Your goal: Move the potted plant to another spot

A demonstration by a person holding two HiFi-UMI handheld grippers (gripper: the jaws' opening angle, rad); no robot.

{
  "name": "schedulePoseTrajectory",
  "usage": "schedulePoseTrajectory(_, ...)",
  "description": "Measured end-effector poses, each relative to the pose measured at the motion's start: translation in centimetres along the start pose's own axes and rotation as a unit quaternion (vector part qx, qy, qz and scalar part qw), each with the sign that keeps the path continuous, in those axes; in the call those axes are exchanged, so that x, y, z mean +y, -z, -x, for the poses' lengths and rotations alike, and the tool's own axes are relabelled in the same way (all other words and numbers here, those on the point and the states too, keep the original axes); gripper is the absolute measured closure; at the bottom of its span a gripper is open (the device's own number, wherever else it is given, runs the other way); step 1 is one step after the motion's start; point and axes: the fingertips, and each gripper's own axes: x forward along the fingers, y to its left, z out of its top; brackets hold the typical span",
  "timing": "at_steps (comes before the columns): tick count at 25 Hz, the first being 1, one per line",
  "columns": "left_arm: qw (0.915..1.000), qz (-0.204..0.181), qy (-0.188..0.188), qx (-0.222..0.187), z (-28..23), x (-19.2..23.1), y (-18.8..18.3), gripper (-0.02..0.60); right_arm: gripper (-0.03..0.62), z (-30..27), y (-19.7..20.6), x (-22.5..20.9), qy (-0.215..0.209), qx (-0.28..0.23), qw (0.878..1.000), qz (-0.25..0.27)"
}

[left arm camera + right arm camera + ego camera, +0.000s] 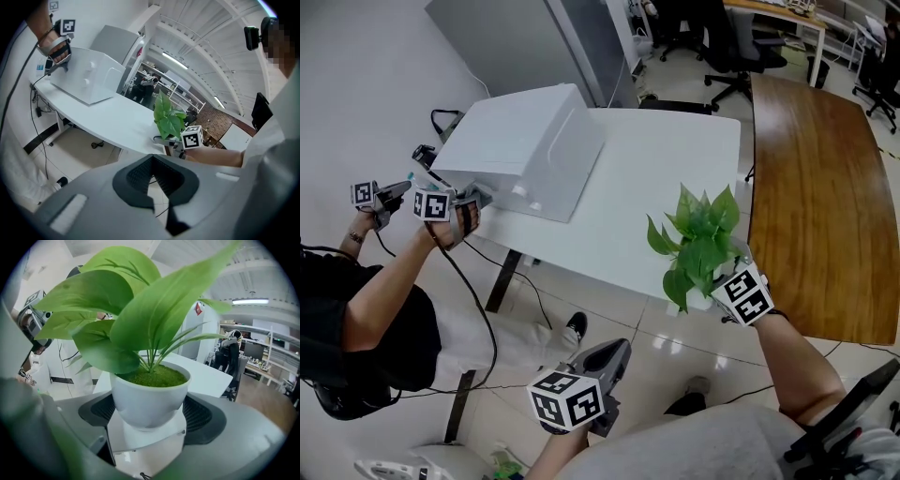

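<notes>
1. Head view: left gripper [614, 354] is nearest, low over the floor, jaws pressed together and empty; potted plant [698, 246] is at its 1 o'clock.
2. Right gripper [149, 414] is the one at the plant: pads pinch the white pot's sides, stem upright.
3. Pot holds green moss and leaves, and is at the 5 o'clock corner of the white table [647, 159].
4. Bare tabletop lies at the pot's 11 o'clock; white box [525, 141] beyond, contents unseen.
</notes>
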Motion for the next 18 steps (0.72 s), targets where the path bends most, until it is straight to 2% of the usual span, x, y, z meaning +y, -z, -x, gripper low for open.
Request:
schedulePoseTrajectory(7,0.9995,-0.019,0.025,0.008,-0.8,0.5,-0.4,0.586,0.145,0.9,-0.3,-0.4,0.023,-0.003,1.0,0.001)
schedulePoseTrajectory(18,0.9955,-0.057,0.072,0.025,-5.1,-11.5,-0.4,0.586,0.143,14.4,3.1,-7.4,0.083,0.009,0.996,-0.008)
